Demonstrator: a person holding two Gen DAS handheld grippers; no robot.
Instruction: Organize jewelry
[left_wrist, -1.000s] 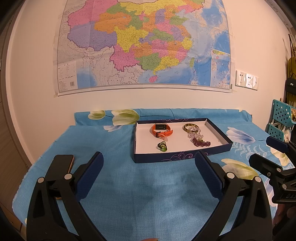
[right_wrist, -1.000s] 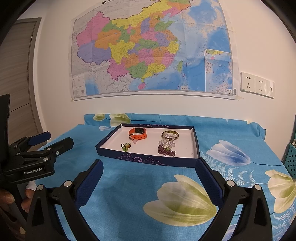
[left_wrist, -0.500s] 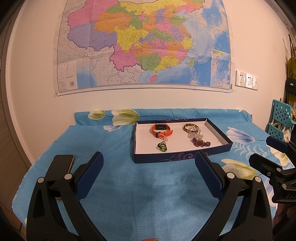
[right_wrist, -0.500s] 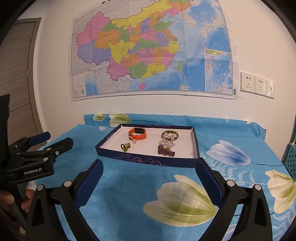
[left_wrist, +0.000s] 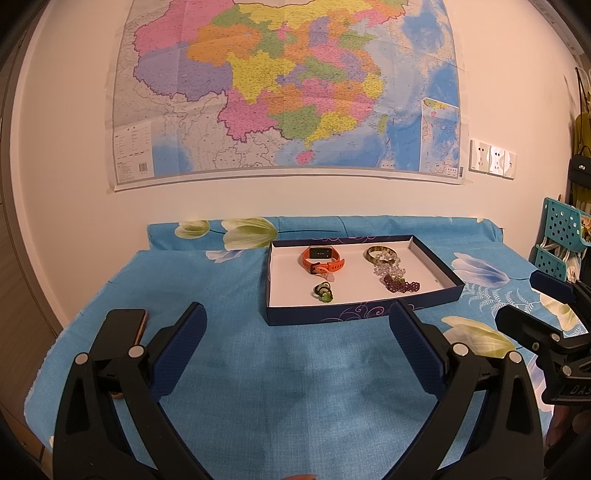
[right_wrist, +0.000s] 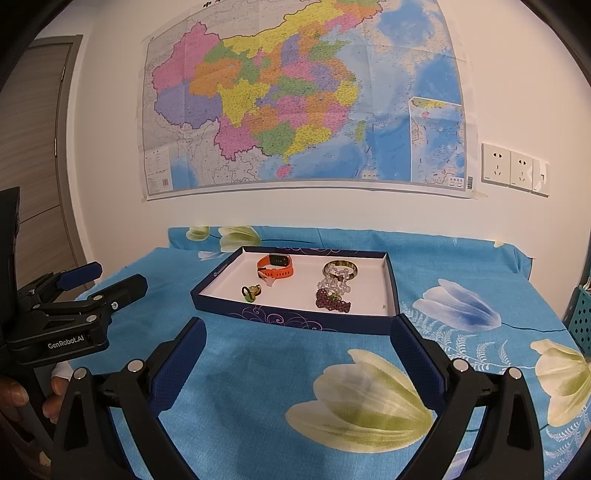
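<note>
Left wrist view: the left gripper (left_wrist: 295, 325) hangs wide open and empty over the blue floral cloth (left_wrist: 258, 387); the right gripper (right_wrist: 295, 332) is likewise spread with nothing in it. Well ahead, the navy shallow box (left_wrist: 354, 312) holds an orange watch (left_wrist: 322, 259), green ring (left_wrist: 323, 290), bangle (left_wrist: 380, 253) and purple bead strand (left_wrist: 400, 284). The beads look limp and slippery; the watch's stiff strap seems the surest place to pinch.

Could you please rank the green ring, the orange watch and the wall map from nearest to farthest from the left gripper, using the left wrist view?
1. Green ring, near the tray's front edge.
2. Orange watch, farther back in the tray.
3. Wall map, on the wall behind the table.
</note>
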